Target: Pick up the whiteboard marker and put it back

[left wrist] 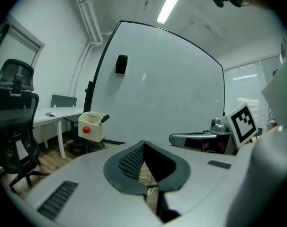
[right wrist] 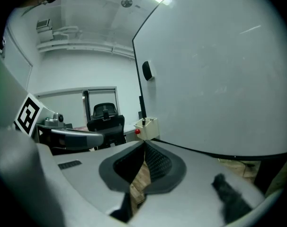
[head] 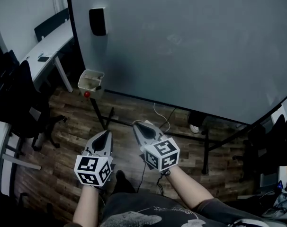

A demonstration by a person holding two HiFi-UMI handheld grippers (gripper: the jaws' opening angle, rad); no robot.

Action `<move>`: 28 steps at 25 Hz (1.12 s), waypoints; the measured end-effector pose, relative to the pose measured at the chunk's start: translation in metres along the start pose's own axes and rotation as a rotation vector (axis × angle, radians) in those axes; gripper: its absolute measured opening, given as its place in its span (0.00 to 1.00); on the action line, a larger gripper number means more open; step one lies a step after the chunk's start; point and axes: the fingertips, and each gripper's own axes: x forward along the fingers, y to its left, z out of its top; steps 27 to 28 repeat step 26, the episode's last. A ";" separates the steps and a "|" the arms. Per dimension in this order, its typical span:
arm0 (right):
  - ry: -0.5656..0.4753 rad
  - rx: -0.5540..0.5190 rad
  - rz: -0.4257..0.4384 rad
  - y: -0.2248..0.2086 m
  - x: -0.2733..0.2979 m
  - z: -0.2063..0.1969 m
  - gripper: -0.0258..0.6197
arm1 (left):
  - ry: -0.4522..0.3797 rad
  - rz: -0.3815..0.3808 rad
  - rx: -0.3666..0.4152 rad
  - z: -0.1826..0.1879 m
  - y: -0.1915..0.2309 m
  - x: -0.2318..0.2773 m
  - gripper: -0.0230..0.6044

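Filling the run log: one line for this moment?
left gripper shut, empty | right gripper shut, empty | marker in holder

Ahead of you, the whiteboard marker (left wrist: 103, 118) is a short, dark stick. It stands tilted in a cream box (left wrist: 94, 126) with a red knob (left wrist: 86, 129), one end above the rim, at the whiteboard's (left wrist: 172, 89) lower left corner.
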 end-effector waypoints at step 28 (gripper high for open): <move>0.002 0.010 0.042 0.058 -0.159 -0.058 0.08 | 0.044 0.013 -0.004 -0.075 -0.113 -0.107 0.06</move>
